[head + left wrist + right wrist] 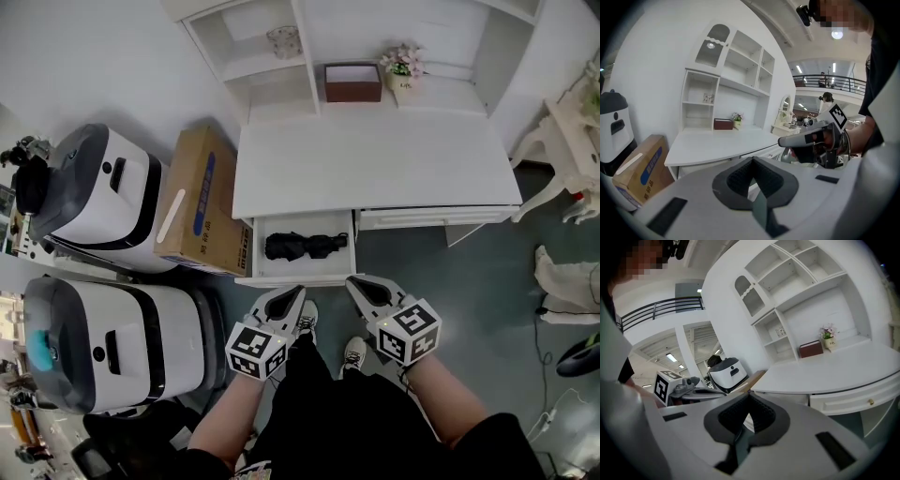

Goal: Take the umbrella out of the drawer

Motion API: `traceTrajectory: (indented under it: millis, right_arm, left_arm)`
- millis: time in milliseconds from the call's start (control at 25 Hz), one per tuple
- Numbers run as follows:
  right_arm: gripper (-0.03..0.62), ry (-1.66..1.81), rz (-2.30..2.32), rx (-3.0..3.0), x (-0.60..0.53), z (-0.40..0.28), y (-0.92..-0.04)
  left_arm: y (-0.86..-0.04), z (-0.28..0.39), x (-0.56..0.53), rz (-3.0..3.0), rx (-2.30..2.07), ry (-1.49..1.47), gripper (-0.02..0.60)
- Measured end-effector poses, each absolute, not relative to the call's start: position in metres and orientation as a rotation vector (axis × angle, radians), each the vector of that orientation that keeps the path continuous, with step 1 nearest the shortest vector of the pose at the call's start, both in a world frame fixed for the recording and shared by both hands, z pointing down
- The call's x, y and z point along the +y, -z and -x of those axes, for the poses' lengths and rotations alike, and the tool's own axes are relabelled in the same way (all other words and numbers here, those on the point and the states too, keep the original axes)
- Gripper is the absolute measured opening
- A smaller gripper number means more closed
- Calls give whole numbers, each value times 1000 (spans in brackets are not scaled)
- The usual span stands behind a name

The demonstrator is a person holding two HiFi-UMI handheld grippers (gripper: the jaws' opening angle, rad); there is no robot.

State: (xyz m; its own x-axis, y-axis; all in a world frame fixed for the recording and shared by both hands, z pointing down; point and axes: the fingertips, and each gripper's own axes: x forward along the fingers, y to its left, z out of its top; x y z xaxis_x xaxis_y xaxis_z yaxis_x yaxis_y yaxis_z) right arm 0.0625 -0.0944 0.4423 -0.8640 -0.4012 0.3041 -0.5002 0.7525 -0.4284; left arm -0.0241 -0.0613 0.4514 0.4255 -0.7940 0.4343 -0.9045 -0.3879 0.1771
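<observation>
A white desk (375, 164) with a shelved hutch (305, 56) stands against a white wall (94, 56) on a grey-green floor (469, 281). At the desk's back edge sit a brown box (352, 82) and a small pot of pink flowers (403, 64). A cardboard carton (199, 202) stands just beside the desk's left edge. Left of it are one white-and-grey machine (103, 202) and another (112, 342). Far off, a railed balcony (834, 78) runs under a bright ceiling lamp (837, 34).

The umbrella (305, 246) is black, the drawer (298, 278) and desk (375, 159) white. The cardboard box (200, 202) is tan with blue print, the small box (352, 82) reddish-brown, the flowers (403, 59) pink.
</observation>
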Motion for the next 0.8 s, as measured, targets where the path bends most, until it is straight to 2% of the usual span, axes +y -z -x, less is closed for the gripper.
traceTrajectory:
  millis: [800]
  right_arm:
    - [2,-865,-979,-2590,-167,-27,-495]
  left_arm:
    - [-537,68,-156,-2365,-1142,-683,-3]
